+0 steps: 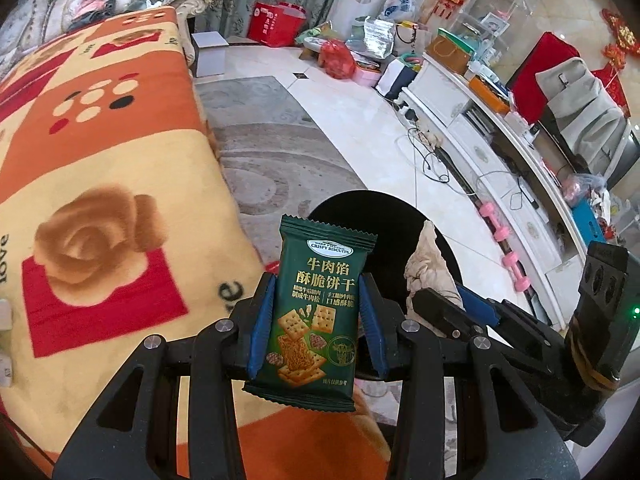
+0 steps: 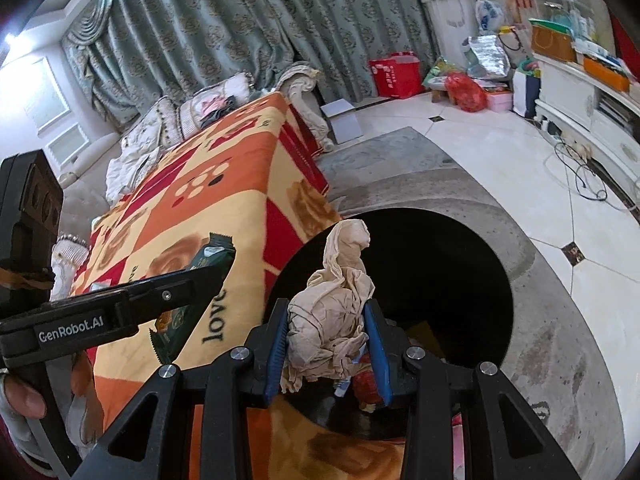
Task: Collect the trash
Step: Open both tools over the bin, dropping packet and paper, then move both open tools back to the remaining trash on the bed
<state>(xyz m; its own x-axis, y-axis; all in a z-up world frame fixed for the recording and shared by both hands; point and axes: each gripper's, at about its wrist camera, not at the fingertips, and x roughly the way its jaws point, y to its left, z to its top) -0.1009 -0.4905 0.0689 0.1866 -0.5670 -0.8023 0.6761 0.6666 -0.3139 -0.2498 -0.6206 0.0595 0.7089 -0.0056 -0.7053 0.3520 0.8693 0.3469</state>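
My left gripper (image 1: 318, 320) is shut on a green biscuit wrapper (image 1: 316, 312), held upright above the edge of the blanket-covered surface, beside a black trash bin (image 1: 360, 212). My right gripper (image 2: 328, 340) is shut on a crumpled beige tissue (image 2: 332, 304), held over the bin's dark opening (image 2: 432, 264). The bin holds some red and blue scraps (image 2: 366, 384). The tissue (image 1: 428, 264) and right gripper (image 1: 456, 308) also show in the left wrist view. The left gripper (image 2: 200, 276) with the wrapper (image 2: 208, 254) shows at the left of the right wrist view.
An orange, red and yellow blanket (image 1: 100, 152) covers the surface on the left. A grey patterned rug (image 2: 560, 340) lies under the bin on white tiles. A white TV cabinet (image 1: 480, 148) with cables and pink dumbbells (image 1: 504, 240) runs along the right. Bags and boxes (image 1: 340, 56) stand by the curtains.
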